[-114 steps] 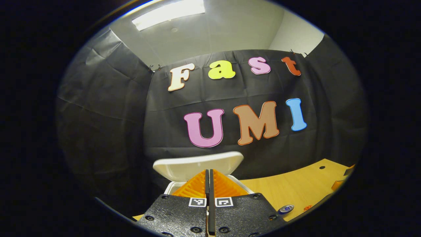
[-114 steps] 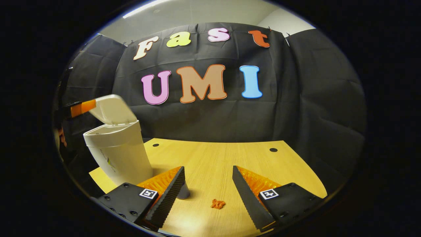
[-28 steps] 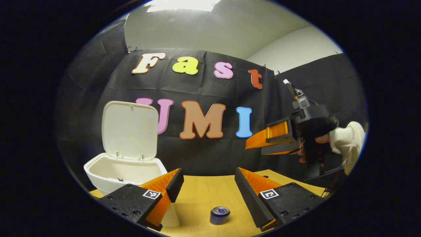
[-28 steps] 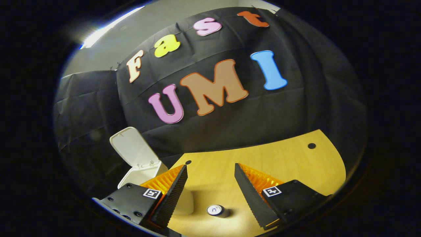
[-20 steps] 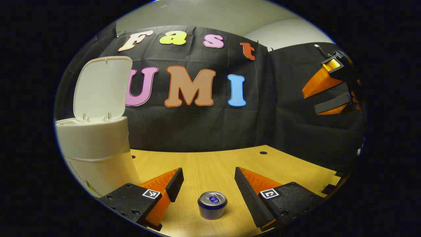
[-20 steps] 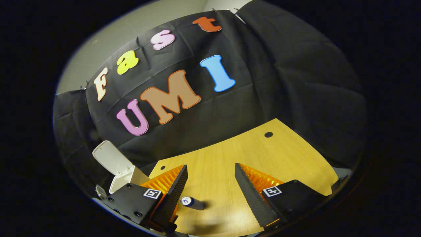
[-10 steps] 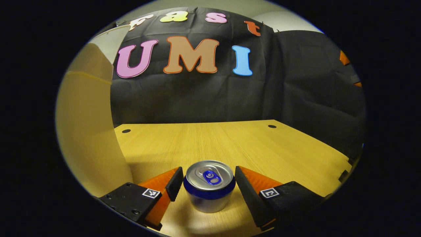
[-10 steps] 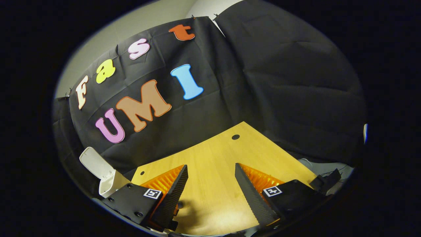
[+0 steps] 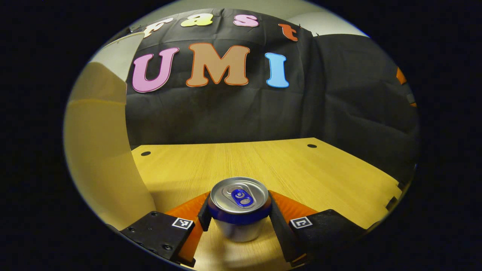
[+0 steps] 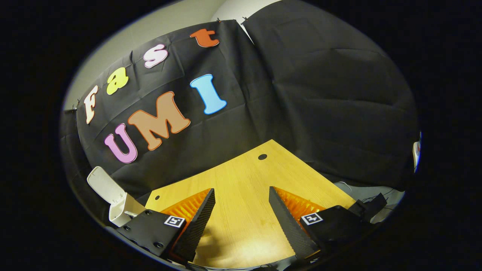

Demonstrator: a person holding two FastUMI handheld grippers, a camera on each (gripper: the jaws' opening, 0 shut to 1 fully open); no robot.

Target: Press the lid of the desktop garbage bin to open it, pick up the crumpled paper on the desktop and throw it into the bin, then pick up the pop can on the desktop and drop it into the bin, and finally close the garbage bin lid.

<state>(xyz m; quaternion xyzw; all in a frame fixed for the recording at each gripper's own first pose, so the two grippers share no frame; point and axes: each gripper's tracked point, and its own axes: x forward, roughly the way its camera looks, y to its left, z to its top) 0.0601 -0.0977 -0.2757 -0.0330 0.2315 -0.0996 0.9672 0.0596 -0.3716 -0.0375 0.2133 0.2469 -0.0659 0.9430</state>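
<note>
Left of the can, close beside it, stood the bin, its lid raised in the right gripper view. On the counter the can sat upright between the fingers of the left gripper, which were drawn in against its sides; both seemed to press it, so I judged it pinched. Well to the right of the can, the right gripper hung spread over bare counter, holding nothing. Picking up the can looked to be the step in hand. Next it would need lifting straight up, carrying left over the bin's mouth, then releasing.
</note>
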